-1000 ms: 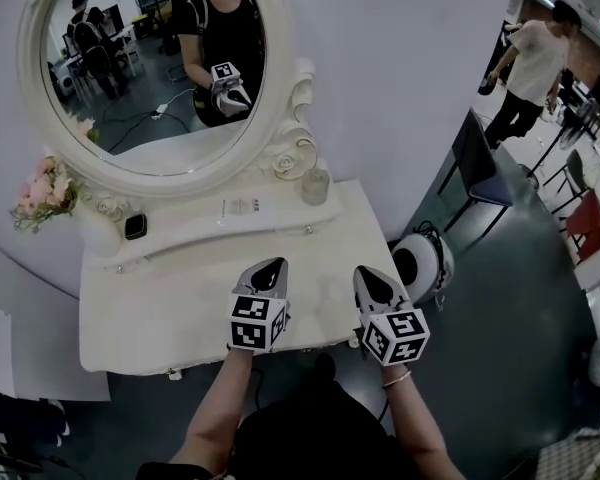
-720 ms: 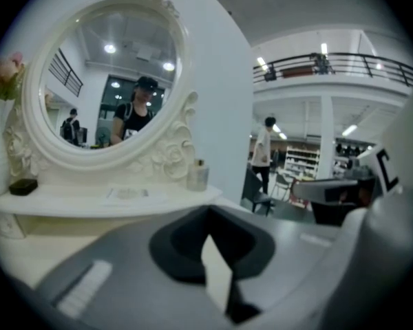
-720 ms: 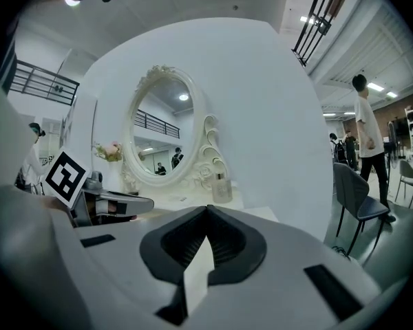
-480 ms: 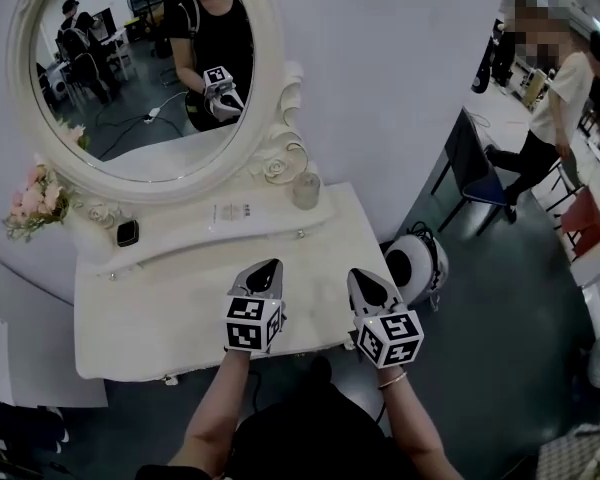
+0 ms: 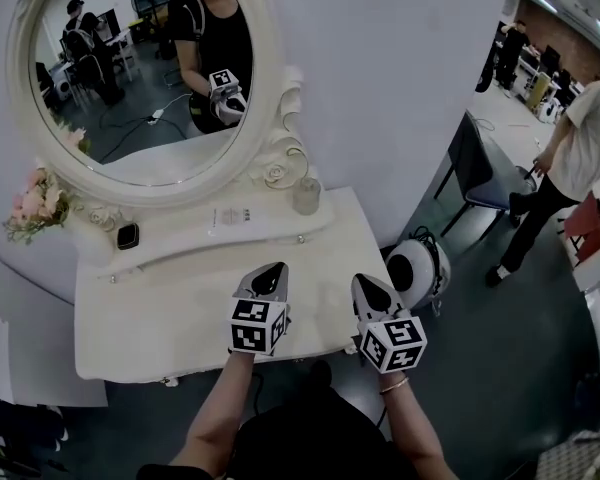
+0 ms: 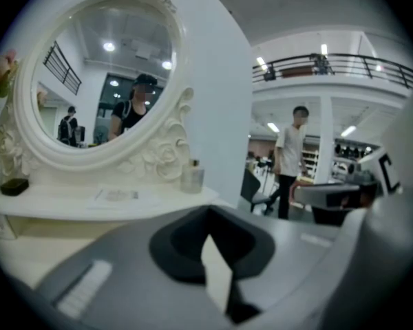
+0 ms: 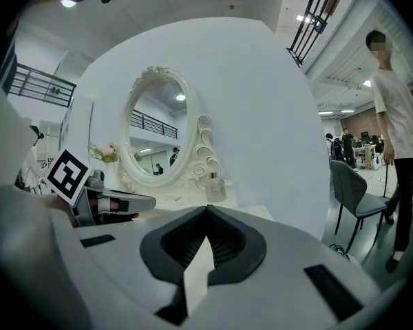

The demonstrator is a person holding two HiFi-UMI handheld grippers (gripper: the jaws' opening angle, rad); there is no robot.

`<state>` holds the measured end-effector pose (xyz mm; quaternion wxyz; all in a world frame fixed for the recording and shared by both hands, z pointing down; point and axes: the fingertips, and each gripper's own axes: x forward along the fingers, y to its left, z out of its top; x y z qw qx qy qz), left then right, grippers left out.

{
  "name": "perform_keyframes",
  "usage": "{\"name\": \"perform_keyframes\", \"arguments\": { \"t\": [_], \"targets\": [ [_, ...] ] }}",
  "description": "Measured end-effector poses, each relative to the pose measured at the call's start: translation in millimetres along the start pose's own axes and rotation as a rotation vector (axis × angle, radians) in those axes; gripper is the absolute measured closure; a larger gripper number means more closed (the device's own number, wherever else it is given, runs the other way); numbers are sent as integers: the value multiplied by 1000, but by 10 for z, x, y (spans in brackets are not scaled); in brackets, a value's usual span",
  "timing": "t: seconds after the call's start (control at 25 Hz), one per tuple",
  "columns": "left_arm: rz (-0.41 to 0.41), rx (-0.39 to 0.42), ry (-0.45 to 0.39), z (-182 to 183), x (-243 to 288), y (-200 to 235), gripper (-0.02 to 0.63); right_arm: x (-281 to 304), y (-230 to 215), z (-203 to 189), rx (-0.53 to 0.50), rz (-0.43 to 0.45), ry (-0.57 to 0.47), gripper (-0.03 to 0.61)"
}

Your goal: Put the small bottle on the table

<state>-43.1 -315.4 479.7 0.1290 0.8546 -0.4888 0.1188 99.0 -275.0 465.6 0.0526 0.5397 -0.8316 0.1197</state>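
The small bottle is clear glass with a pale cap. It stands upright on the raised back shelf of the white dressing table, beside the mirror's carved right foot. The left gripper view shows the bottle far ahead, as does the right gripper view. My left gripper hovers over the table's front half, jaws together with nothing between them. My right gripper hangs near the front right corner, also shut and empty. Both are well short of the bottle.
An oval white mirror rises behind the shelf. Pink flowers, a small black object and a white card sit on the shelf. On the floor to the right are a round white device and a dark chair; a person walks there.
Both grippers have stayed almost in place over the table's front. The person in the background at the right has walked nearer and lower in the view.
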Motion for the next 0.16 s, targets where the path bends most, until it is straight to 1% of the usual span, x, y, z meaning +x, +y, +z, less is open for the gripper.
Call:
{"name": "perform_keyframes", "arguments": {
  "t": [0.16],
  "targets": [
    [6, 1, 8, -16, 26, -1, 606, 9, -31, -17, 6, 2, 1, 575]
  ]
}}
